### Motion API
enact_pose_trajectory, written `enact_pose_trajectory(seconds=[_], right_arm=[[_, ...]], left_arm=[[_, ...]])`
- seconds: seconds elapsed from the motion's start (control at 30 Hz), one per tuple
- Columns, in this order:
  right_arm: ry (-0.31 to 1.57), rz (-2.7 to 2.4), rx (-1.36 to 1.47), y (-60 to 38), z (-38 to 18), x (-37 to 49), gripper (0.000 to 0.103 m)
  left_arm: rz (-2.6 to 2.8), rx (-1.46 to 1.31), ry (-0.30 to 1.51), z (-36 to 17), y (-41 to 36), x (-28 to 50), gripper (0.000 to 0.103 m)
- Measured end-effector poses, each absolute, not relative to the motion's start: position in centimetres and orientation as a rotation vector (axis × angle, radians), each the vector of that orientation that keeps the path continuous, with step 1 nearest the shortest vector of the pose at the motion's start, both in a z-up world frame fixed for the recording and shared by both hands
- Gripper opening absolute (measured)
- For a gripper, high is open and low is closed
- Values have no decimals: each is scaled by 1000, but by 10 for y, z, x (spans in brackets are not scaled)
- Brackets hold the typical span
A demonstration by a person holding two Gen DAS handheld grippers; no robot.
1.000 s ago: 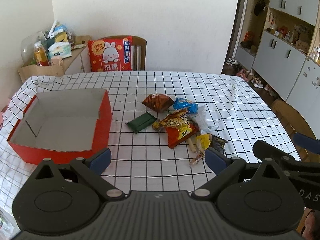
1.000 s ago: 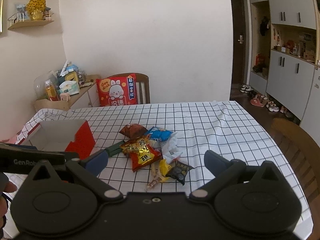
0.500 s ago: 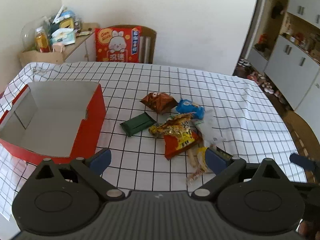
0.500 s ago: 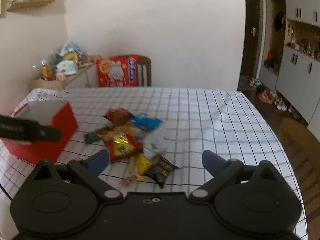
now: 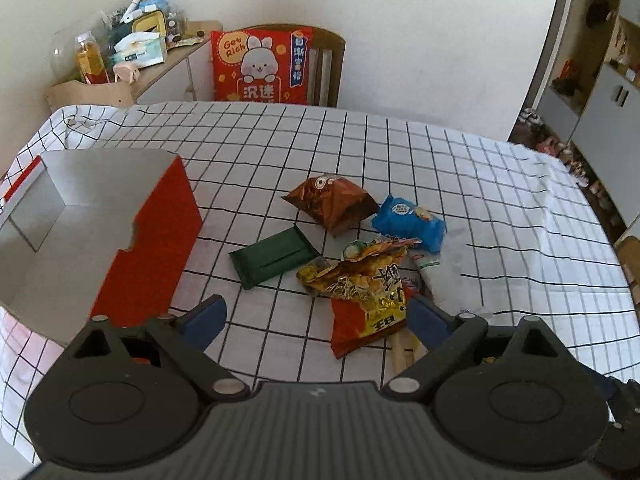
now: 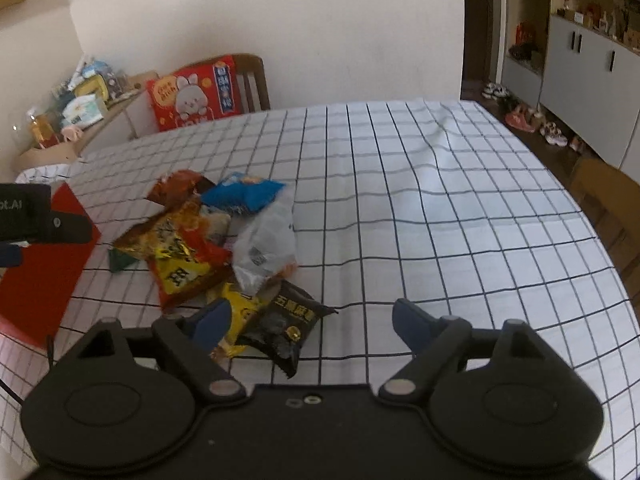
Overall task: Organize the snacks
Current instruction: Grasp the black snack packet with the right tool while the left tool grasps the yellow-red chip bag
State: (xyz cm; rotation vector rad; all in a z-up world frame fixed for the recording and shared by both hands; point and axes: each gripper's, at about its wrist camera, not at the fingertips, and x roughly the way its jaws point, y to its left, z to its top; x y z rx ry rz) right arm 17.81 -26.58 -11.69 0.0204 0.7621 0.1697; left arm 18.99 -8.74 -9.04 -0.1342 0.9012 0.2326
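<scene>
Left hand-held gripper [image 5: 316, 318]: spread wide, clamping nothing, poised above the checked tabletop [image 5: 460, 168] near the red-and-yellow snack bag [image 5: 366, 304]. Right hand-held gripper [image 6: 306, 322]: likewise wide apart and empty, left fingertip [image 6: 210, 322] over the yellow packet [image 6: 242, 308], black sachet [image 6: 286, 324] just beside. Heaped mid-tabletop: brown bag [image 5: 332, 202], blue bag [image 5: 408, 222], green packet [image 5: 274, 256] and white pouch [image 6: 266, 244], touching or overlapping. Left of the heap, apart from it: open red box [image 5: 148, 248] with nothing inside. Beyond the far edge: chair with a red rabbit cushion [image 5: 262, 66].
</scene>
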Motion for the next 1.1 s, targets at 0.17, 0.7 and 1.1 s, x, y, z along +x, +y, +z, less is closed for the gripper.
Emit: enact_pose_trajectory(seconds=[0.17,0.7,1.1], right_arm=[[794,145,14,-261,-130,198,82],[953,107,206,-263,-164,237,70],[961,107,222,-260,-164,242,55]], left_arm=[[251,-152,958,-111,-92,214,97],[258,-232,1061,-148,-99,258,94],[233,-314,1112,-160,-88,266,57]])
